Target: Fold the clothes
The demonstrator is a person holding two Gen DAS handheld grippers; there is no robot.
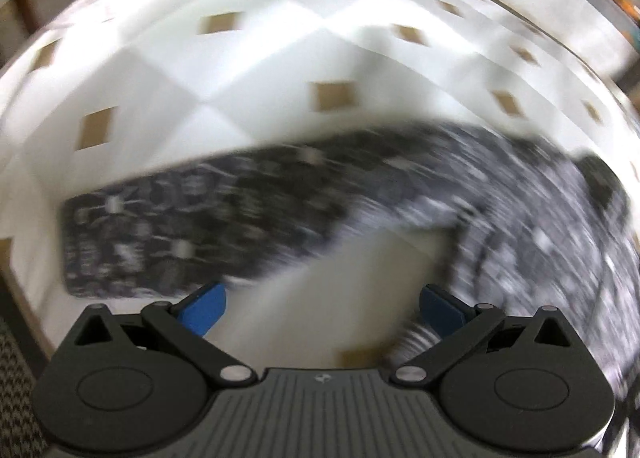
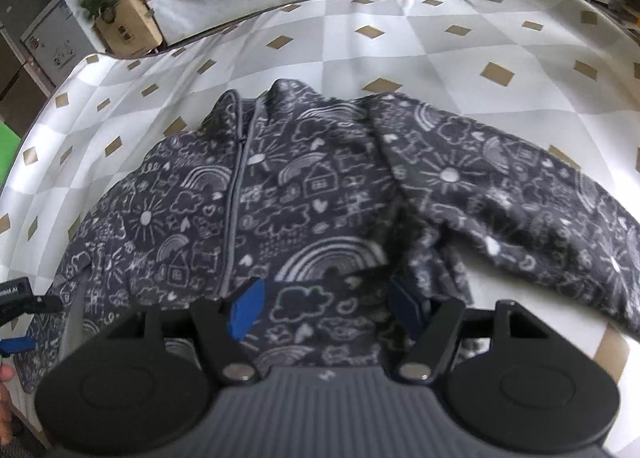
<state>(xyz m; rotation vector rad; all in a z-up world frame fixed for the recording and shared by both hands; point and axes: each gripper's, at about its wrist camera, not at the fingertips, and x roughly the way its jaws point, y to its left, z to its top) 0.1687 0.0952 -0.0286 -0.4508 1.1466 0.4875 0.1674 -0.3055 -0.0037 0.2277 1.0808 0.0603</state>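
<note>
Two pairs of tongs work over one garment, a dark grey zip-front jacket printed with white doodles, lying front-up on a surface covered by a white-and-grey diamond-patterned cloth; whether that surface is a bench, a bed or the floor I cannot tell. In the right wrist view the jacket runs straight away from the right tongs: hem nearest, collar farthest, the zip marking its long axis slightly left of centre. Those tongs are spread, their blue pads straddling the hem fabric without pinching it. One sleeve stretches out to the right, apart from the body past the armpit, so it lies nearer the right hand. The left wrist view is badly motion-blurred; the left tongs are spread too, with bare cloth between them, a long dark strip of the garment lying crosswise ahead and more fabric bunched at their right. The same tongs show at the left edge of the right view, beside the jacket's other side. Body flat and one sleeve out would fit either a garment laid out for folding or one partway through, so I judge no further.
</note>
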